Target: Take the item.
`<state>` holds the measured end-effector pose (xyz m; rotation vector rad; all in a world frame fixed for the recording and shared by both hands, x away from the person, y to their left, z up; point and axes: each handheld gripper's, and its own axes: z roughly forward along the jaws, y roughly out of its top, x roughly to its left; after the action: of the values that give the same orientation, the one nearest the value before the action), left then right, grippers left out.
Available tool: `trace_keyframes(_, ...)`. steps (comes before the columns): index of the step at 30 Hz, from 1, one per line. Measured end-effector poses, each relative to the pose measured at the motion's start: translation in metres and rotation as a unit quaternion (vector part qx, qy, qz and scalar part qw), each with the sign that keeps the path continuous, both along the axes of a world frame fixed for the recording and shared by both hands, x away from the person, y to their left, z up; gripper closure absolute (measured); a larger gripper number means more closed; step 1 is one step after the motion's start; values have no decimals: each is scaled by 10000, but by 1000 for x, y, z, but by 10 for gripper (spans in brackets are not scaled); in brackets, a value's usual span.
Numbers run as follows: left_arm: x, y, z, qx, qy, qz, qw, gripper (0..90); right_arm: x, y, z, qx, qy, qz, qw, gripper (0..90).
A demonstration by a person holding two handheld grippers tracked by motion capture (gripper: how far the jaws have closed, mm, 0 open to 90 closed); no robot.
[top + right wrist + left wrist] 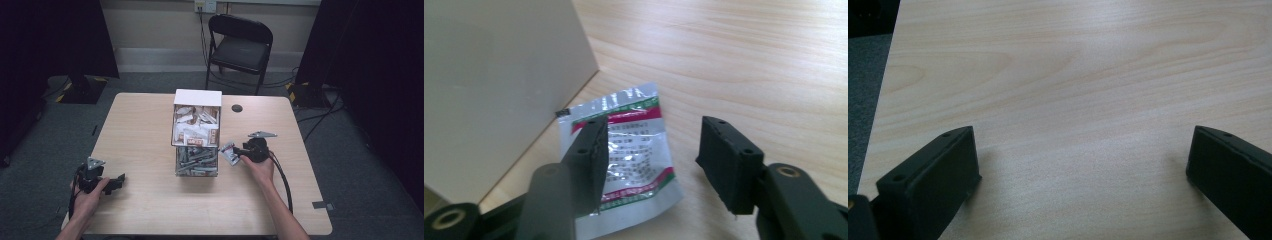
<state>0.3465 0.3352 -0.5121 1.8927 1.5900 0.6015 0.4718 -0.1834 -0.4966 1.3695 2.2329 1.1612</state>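
A silver sachet (230, 153) with green and magenta bands lies flat on the wooden table (150, 210), just right of the open white box (197, 132). The box holds white and brown sachets in its far part and silver ones in its near part. My right gripper (239, 151) points at the box with its jaws apart. In the right gripper view the sachet (634, 150) lies partly under the left jaw, and the right gripper (654, 125) does not clamp it. The box wall (499, 90) stands close on the left. My left gripper (120, 181) rests near the front left corner, and the left gripper (1083, 170) stands wide open over bare wood.
A small dark round spot (237, 108) marks the table behind the box. A black folding chair (240, 45) stands beyond the far edge. The table's left edge (883, 100) runs close to my left gripper. Cables trail from both grippers.
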Motion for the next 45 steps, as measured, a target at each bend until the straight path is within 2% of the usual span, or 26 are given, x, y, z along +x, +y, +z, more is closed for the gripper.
trace_keyframes(1,0,0,0,0,0,0,10000,0,0,0,0,0,0,0,10000,442)
trace_keyframes(7,0,0,0,1,2,0,10000,0,-3,-2,5,28,62,-4,10000,266)
trace_keyframes(12,0,0,0,2,2,-1,10000,0,-8,-6,14,30,-10,-48,10000,221)
trace_keyframes(14,0,0,0,-1,1,1,10000,0,-10,-8,19,1,-25,-112,9999,174)
trace_keyframes(22,0,0,0,1,2,-1,10000,0,-27,-18,43,75,-182,-126,9997,150)
trace_keyframes(29,0,0,0,0,1,-1,10000,0,-39,-25,55,58,-205,-155,9997,149)
trace_keyframes(32,0,0,0,1,2,-1,10000,0,-50,-31,64,107,-224,-145,9996,146)
trace_keyframes(38,0,0,0,-12,-1,13,10000,0,-67,-41,70,51,-278,-241,9993,145)
trace_keyframes(42,0,0,0,-16,-4,9,10000,0,-82,-55,69,-186,-322,-411,9985,152)
trace_keyframes(45,0,0,0,-17,-5,9,10000,0,-91,-66,67,-151,-317,-548,9979,146)
